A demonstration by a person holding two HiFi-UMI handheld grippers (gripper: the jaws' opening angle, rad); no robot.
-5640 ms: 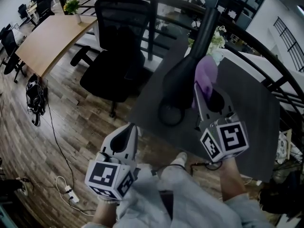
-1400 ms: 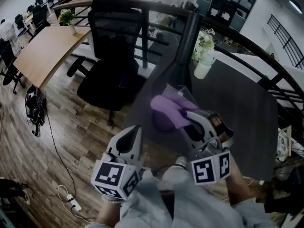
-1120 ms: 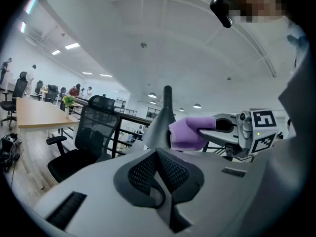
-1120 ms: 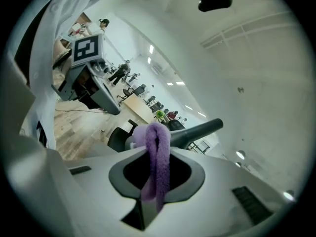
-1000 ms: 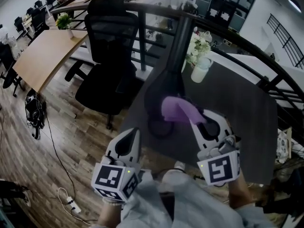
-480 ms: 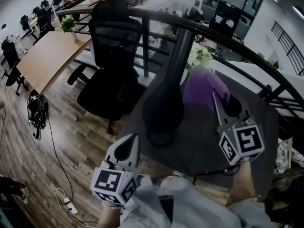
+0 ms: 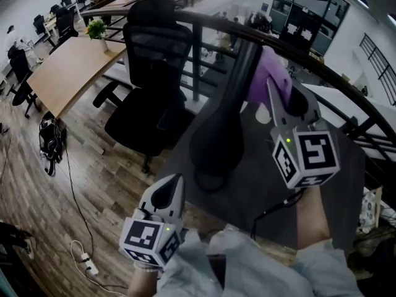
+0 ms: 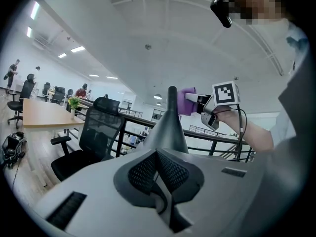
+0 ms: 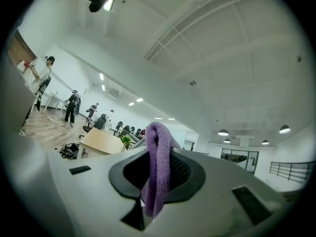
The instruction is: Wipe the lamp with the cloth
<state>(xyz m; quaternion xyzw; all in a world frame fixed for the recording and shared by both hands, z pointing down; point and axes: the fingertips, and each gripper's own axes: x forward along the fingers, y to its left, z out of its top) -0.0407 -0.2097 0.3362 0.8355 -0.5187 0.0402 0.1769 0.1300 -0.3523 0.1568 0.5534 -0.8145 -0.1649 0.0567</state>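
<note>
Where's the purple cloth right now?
Head view, upper right of centre: the cloth is clamped in the right gripper, held at the black lamp's narrow upper neck, on its right side.

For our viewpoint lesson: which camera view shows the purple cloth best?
Right gripper view: the cloth hangs large, pinched between the jaws. Head view shows it beside the lamp; left gripper view, a small patch.

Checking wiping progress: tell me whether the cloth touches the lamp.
Touching. Left gripper view shows the cloth pressed against the lamp neck, no gap; head view agrees.
</note>
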